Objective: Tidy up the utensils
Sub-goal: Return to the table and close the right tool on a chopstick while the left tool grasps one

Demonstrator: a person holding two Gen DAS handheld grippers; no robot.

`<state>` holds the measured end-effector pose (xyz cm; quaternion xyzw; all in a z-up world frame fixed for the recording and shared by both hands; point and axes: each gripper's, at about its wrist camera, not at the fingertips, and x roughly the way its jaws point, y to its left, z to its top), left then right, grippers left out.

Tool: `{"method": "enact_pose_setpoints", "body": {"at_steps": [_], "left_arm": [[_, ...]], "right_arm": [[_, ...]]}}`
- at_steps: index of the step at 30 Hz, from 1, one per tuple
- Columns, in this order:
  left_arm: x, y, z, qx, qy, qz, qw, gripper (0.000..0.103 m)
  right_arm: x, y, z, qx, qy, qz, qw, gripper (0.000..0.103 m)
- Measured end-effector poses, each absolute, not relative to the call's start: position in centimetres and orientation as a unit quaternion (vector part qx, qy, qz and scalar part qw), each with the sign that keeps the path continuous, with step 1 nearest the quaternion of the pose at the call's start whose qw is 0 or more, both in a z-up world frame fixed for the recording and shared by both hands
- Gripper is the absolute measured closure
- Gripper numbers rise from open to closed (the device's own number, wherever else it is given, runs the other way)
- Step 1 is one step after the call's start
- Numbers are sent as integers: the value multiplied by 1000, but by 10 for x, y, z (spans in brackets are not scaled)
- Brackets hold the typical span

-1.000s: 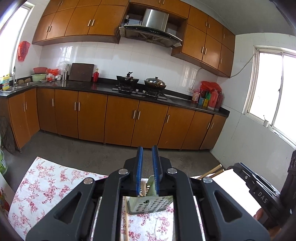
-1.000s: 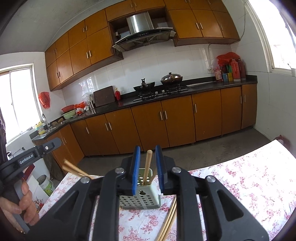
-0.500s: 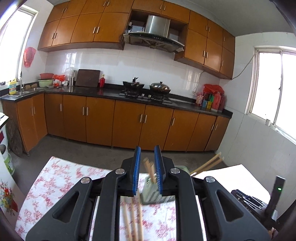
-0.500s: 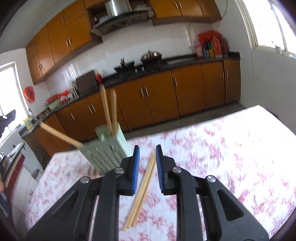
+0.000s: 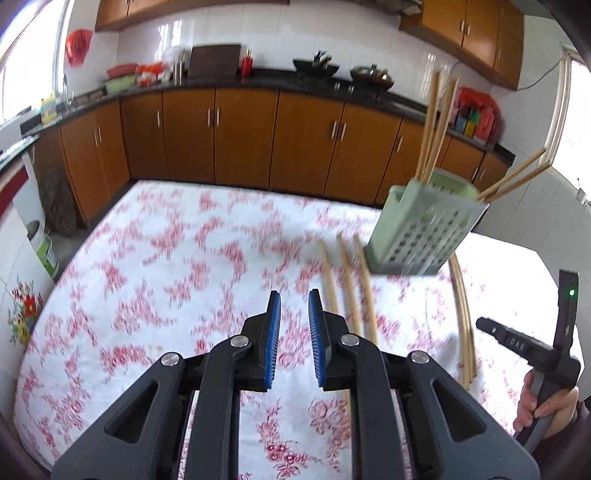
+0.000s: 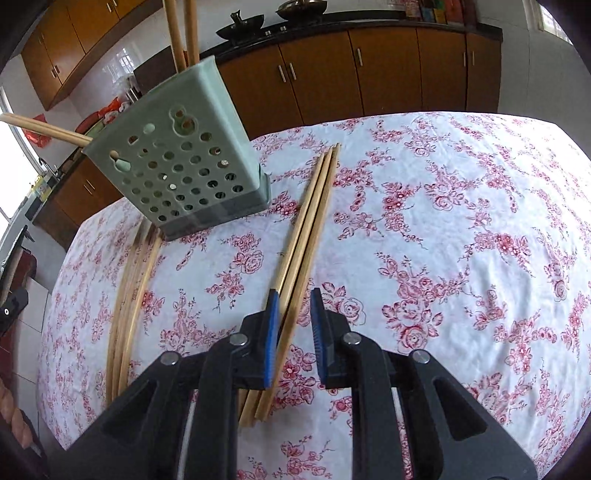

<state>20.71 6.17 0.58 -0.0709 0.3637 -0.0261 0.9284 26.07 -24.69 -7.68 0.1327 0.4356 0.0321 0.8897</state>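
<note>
Chopsticks (image 6: 310,221) lying in a tight bundle on the floral tabletop (image 6: 461,229), near ends reaching in between the blue pads of the right tool (image 6: 292,334), jaws narrowly parted and not closed on them. Just to the left, pale green perforated holder (image 6: 184,166) standing tilted, several more sticks (image 6: 183,33) poking out of its top. Another loose bundle (image 6: 127,306) curving along the tabletop's left edge, far end tucked by the holder's base.

From the left side: left tool (image 5: 294,341) hovering over bare cloth (image 5: 166,277), jaws narrowly apart, gripping nothing. Three sticks (image 5: 349,291) on the tabletop just right of it, holder (image 5: 424,225) beyond them, blurred. Kitchen cabinets (image 5: 240,140) and dark counter along the far wall.
</note>
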Motion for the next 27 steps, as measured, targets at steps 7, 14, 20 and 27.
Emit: {"method": "enact_pose_setpoints", "body": {"at_steps": [7,14,20,27], "left_arm": [[203,60,-26,-70,392,-27,917,87],[209,54,-42,-79,414,-46,906,87],[211,43,-52,-99,426,-85,895,87],[213,20,-65,-75,442,-105,888,87]], "right_arm": [[267,-241,-85,89,444,1,892,92],[261,-243,-85,54,438,-16,897,94],[258,-285,-86,81,430,-76,896,95],[248,-311,-86,85,429,-87,895,95]]}}
